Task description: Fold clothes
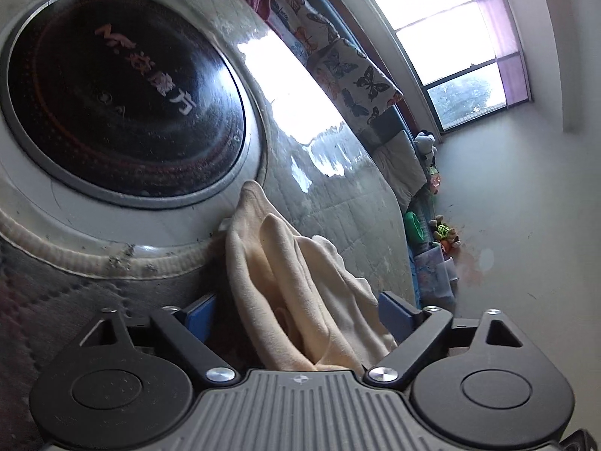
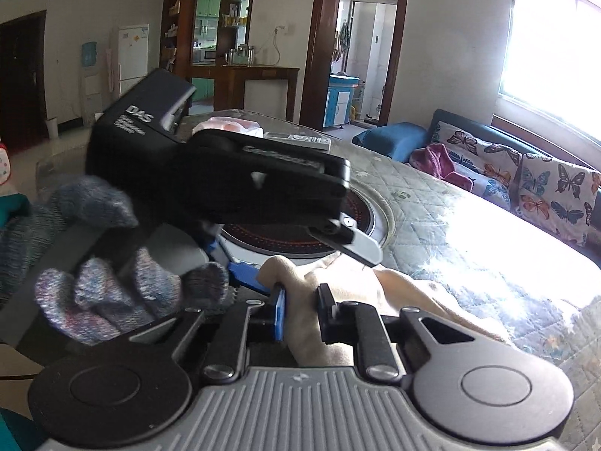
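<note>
Black "DAS" housing [image 2: 142, 127] above cream cloth [image 2: 330, 278]

- Left black two-finger gripper with blue pads [image 1: 296, 314]: jaws wide apart, tilted downward
- Right black two-finger gripper [image 2: 300, 314]: jaws nearly closed, pinching cream cloth
- Grey-knit gloved left hand [image 2: 109, 293] grips its handle
</note>
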Tool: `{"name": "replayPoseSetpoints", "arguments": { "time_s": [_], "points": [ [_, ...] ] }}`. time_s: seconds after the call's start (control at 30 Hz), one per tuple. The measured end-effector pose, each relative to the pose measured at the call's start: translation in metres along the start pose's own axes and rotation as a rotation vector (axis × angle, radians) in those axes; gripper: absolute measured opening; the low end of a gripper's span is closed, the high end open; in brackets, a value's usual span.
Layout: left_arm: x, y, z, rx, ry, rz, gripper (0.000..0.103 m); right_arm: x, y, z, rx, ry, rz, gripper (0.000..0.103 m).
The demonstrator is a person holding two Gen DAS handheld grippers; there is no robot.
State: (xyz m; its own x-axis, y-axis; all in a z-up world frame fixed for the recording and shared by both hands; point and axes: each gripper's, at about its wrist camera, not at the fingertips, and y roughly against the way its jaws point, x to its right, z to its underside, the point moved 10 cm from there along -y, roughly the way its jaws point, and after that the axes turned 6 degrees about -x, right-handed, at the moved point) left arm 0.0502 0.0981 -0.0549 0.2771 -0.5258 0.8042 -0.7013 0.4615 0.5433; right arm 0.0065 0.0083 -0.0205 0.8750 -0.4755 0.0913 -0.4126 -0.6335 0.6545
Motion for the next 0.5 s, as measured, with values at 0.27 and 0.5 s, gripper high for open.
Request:
{"name": "replayPoseSetpoints", "arguments": {
  "time_s": [0.27,0.5],
  "points": [
    [-0.014,-0.008,0.006,-0.035,0.050,0.007,0.030,-0.006,0.001,0.009,0.002,0.002,-0.026,0.016],
    [-0.017,-0.004,0.011,-0.008,-0.009,-0.040,0.017,-0.006,0.005,0.023,-0.014,-0.034,-0.045,0.017]
  ]
}}
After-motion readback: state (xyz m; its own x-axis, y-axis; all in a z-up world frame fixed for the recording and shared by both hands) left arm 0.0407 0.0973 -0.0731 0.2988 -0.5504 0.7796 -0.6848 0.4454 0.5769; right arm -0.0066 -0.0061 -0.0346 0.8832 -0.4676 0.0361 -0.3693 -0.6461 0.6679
